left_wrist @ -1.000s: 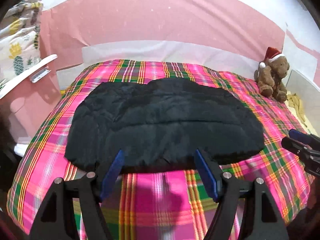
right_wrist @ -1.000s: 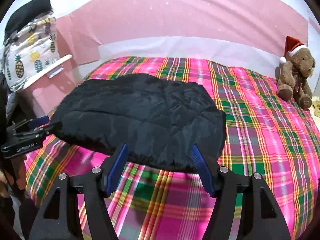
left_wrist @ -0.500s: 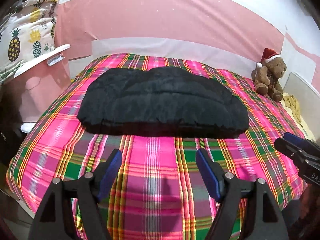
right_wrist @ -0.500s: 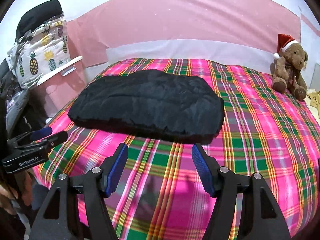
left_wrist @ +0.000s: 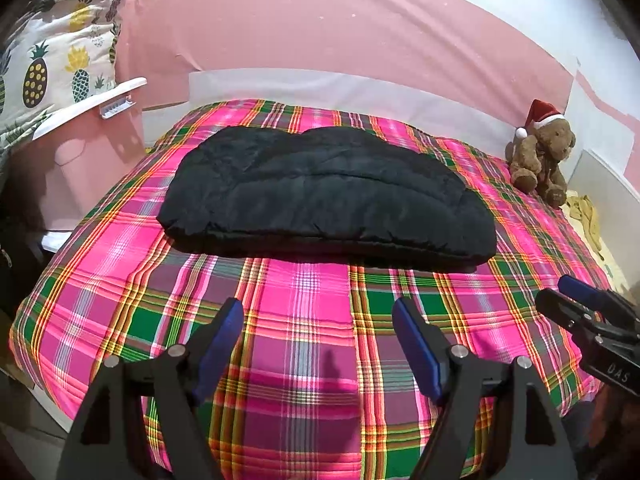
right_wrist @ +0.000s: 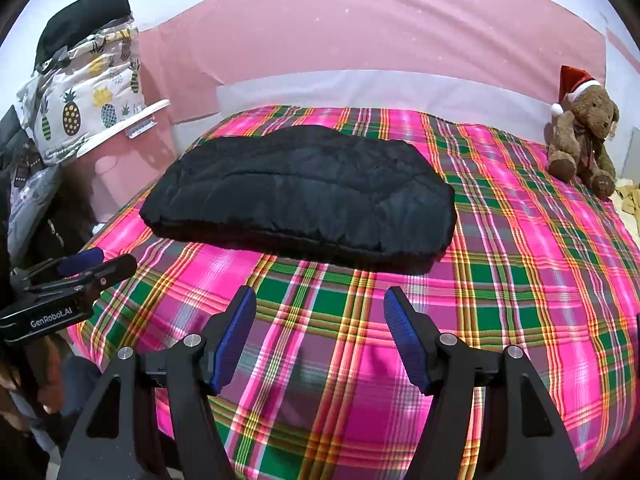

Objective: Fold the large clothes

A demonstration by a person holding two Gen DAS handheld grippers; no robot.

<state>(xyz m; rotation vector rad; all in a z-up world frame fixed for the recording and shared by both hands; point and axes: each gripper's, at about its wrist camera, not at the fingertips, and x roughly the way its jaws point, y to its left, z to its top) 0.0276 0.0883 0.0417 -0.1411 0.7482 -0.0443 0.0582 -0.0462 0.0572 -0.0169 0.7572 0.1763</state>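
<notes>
1. Where it lies on the bed [left_wrist: 120, 280], the black quilted garment [left_wrist: 328, 200] is folded into a long, puffy bundle, wider than deep, flat on the plaid bedspread [left_wrist: 304, 320] toward the far half of the bed, left of centre.
2. Garment surface: matt black, padded, with faint stitched seams running lengthwise; rounded ends; the near edge forms a thick doubled fold with a dark shadow under it; the far edge shows two soft humps.
3. Left gripper [left_wrist: 318, 320]: black frame, blue pads; jaws stand apart with nothing between them, over bare bedspread, well short of the garment's near edge.
4. Right gripper [right_wrist: 320, 312]: same build; jaws apart and empty, also over bare bedspread, short of the garment. It shows at the right edge of the left wrist view [left_wrist: 576, 308].
5. Bedspread: pink, green and yellow plaid, smooth, covering the whole bed.
6. Teddy bear [right_wrist: 580, 140]: brown, red Santa hat, seated at the far right corner of the bed, well apart from the garment.
7. Pineapple-print fabric [right_wrist: 80, 108]: heaped to the left of the bed.
8. Wall behind: pink panel [left_wrist: 340, 32].
</notes>
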